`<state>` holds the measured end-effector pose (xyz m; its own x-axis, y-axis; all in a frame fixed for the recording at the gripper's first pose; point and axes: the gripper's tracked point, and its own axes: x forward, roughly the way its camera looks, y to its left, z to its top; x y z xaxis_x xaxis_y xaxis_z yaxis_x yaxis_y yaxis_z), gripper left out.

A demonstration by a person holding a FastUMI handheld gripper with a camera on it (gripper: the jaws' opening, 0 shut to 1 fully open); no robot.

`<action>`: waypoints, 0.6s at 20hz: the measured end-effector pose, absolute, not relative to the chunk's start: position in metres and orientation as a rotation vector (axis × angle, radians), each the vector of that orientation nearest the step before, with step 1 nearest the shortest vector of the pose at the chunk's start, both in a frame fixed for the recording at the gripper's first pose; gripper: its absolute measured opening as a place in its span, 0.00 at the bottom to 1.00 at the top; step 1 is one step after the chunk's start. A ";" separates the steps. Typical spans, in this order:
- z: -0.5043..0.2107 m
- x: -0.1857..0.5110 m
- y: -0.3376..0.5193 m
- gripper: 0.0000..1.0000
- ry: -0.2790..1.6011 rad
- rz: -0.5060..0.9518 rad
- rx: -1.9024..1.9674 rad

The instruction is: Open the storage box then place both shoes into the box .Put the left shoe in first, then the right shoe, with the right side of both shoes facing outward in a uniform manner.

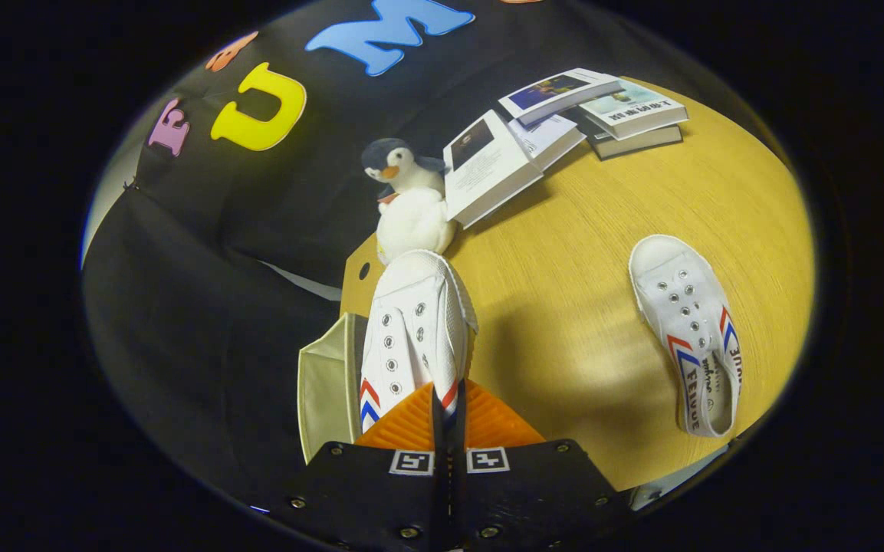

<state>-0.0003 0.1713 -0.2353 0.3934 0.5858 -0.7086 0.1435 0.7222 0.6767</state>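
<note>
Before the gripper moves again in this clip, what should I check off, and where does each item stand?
1. Grip: orange fingers of the gripper are closed on the heel end of a white canvas shoe with red and blue stripes: ok.
2. Held shoe clear of the plush penguin just beyond its toe: cannot tell.
3. Beige storage box open: its inner wall shows beside the held shoe: ok.
4. Held shoe is the left one: cannot tell.
5. Second white shoe waiting on the yellow wooden table, apart from the books: ok.
</note>
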 end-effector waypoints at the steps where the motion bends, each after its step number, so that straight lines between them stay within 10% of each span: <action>1: -0.227 0.001 0.181 0.01 1.147 0.329 0.749; 12: -0.194 -0.006 0.286 0.01 1.142 0.438 0.698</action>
<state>-0.0057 0.2862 -0.1945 0.3674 0.6441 -0.6710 0.0298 0.7129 0.7006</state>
